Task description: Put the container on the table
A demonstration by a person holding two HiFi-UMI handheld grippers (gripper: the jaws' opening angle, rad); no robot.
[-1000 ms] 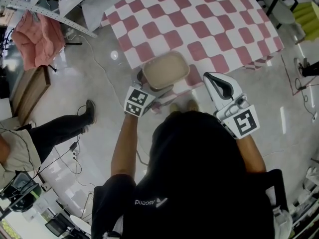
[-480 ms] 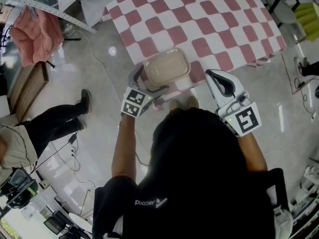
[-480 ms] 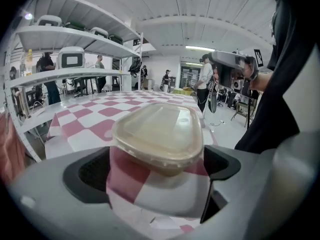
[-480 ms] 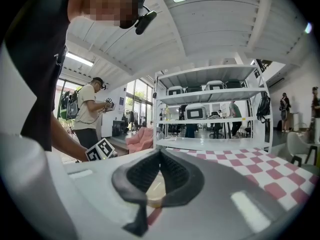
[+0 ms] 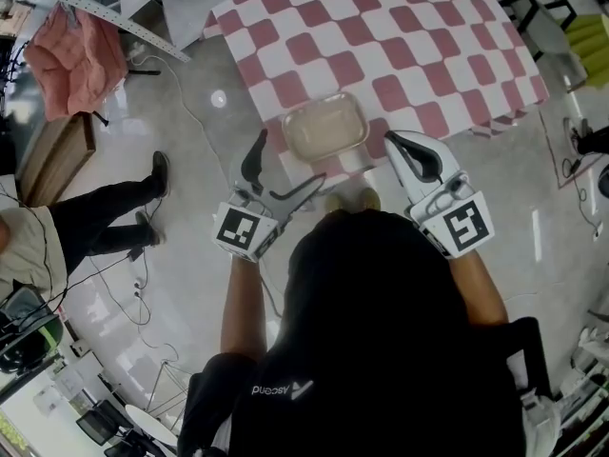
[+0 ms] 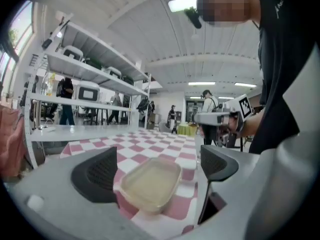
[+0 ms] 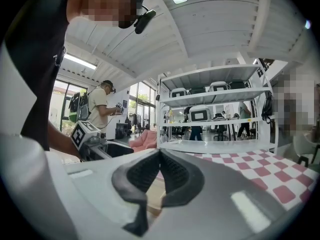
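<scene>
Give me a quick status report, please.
Left gripper open, off the container. Right gripper shut, empty. Container on table, near edge. Nothing in the way.

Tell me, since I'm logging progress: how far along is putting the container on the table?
Done: the container rests on the checkered table near its front edge. In hand: nothing; the left claw is open short of it, the right claw shut and empty. Left: apparently nothing.

Only the container (image 5: 325, 129) (near edge) blocks the table (image 5: 400, 36); beyond it lies open top.
</scene>
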